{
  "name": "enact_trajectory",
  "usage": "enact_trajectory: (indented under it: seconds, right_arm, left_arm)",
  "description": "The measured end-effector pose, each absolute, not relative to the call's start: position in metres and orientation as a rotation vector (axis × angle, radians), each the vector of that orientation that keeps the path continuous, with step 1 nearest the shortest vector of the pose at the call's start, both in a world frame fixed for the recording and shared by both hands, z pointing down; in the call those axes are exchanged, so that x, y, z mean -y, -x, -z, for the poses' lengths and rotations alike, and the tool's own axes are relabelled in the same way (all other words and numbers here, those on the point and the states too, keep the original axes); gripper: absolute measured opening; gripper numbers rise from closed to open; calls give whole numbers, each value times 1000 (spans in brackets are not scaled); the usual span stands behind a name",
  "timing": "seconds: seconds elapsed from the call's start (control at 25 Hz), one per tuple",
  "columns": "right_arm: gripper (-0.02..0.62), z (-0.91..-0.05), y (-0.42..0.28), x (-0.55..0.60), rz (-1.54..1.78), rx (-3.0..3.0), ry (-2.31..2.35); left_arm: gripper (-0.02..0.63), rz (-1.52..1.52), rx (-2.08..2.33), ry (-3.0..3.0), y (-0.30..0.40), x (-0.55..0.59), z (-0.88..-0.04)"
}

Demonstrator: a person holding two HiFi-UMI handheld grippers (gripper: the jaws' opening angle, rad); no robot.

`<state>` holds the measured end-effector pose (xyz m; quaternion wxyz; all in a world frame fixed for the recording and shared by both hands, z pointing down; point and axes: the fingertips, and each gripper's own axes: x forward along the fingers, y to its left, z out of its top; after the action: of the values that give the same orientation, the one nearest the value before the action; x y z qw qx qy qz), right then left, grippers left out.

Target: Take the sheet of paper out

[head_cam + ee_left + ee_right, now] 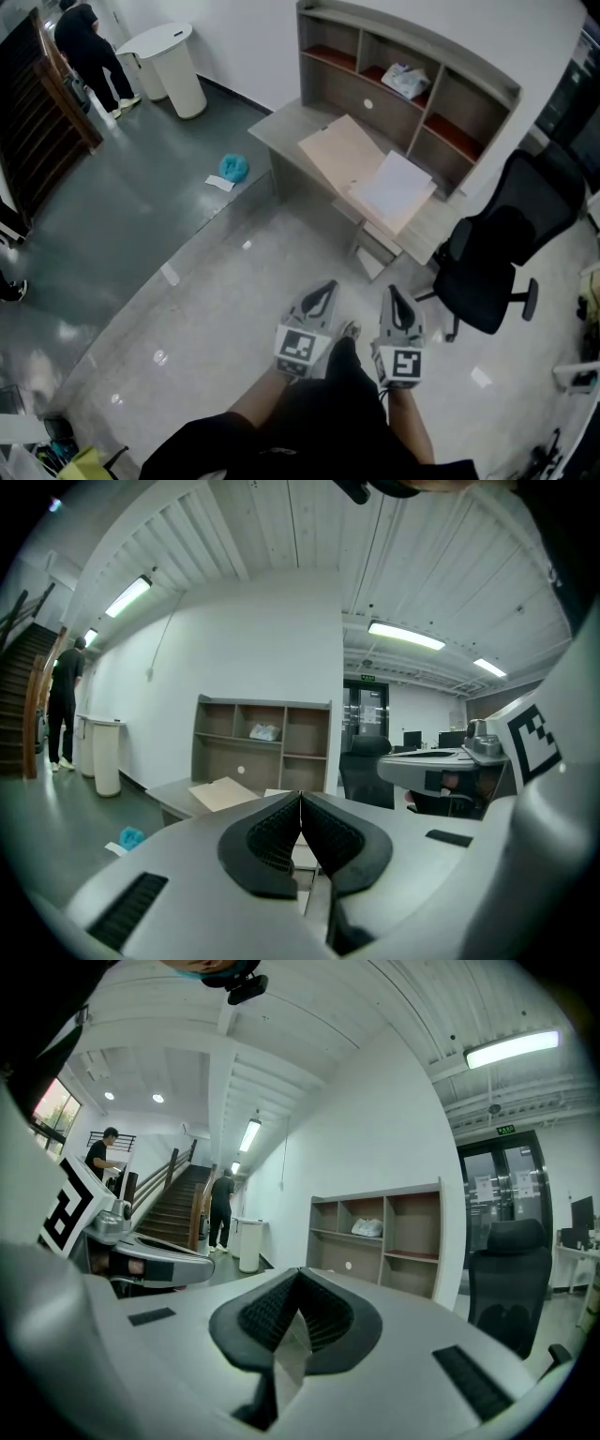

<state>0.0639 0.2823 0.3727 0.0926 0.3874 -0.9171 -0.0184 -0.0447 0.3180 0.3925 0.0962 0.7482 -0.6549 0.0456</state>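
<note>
A white sheet of paper (394,184) lies on a tan board (339,150) on the grey desk (291,122), far ahead of both grippers. My left gripper (323,289) and right gripper (392,294) hang side by side over the floor, pointing at the desk. Both are shut with nothing between the pads. In the left gripper view the jaws (300,801) meet in a closed line, with the tan board (223,792) small beyond them. The right gripper view shows its jaws (298,1277) closed too, in front of the shelf unit (380,1241).
A black office chair (506,253) stands right of the desk. The shelf unit (403,75) on the desk holds a white bundle (405,81). A white bin (178,66), a person (89,47) by the stairs, and a blue object (233,168) on the floor are at the left.
</note>
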Motion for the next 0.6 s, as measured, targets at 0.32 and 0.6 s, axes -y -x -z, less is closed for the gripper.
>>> enact_trajectory:
  seconds: [0.32, 0.6]
  right_arm:
    - [17, -396, -64, -190, -10, 2687, -1084]
    - [17, -417, -62, -119, -64, 2687, -982]
  left_arm:
    - [44, -196, 1921, -2154, 46, -228, -413]
    - [44, -251, 1880, -2114, 35, -153, -437]
